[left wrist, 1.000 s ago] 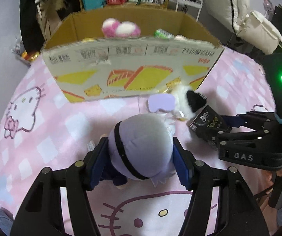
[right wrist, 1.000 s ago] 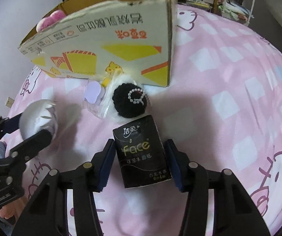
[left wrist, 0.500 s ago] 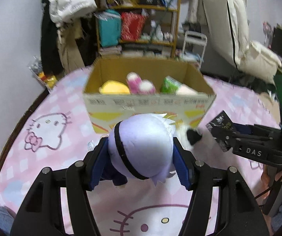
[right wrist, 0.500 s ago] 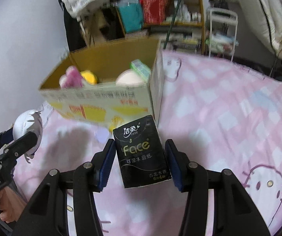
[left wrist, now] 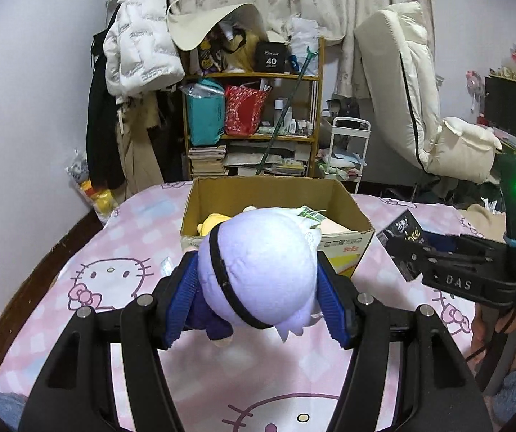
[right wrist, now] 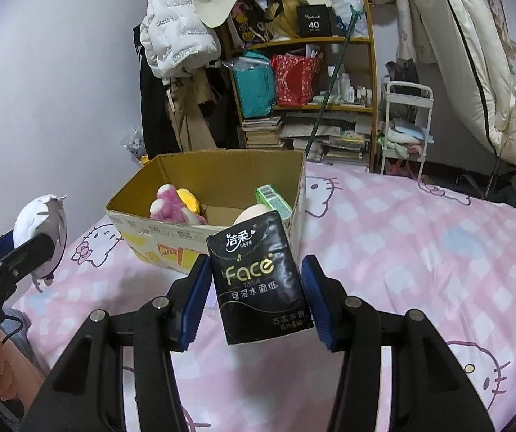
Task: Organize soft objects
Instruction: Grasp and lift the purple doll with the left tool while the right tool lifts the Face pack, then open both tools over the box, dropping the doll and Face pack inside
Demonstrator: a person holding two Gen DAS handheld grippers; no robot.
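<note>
My left gripper (left wrist: 258, 298) is shut on a lilac-haired plush doll (left wrist: 258, 266) and holds it in the air in front of the open cardboard box (left wrist: 344, 198). My right gripper (right wrist: 256, 295) is shut on a black "Face" tissue pack (right wrist: 258, 277), also raised, just before the box (right wrist: 221, 165). The box holds a pink plush (right wrist: 171, 205), a yellow plush (right wrist: 189, 198), a green pack (right wrist: 274, 201) and a cream round item (right wrist: 254, 214). The right gripper with the pack shows in the left wrist view (left wrist: 412, 248); the doll shows at the left of the right wrist view (right wrist: 41, 230).
The box stands on a bed with a pink Hello Kitty sheet (right wrist: 402, 244). Behind it are a cluttered wooden shelf (left wrist: 254, 122), hanging coats (left wrist: 139, 54), a white cart (right wrist: 405, 126) and a cream chair (left wrist: 420, 108).
Both grippers have risen from the sheet with their objects. The box now appears lower and farther, its inside in view. The small items in front of the box are hidden.
</note>
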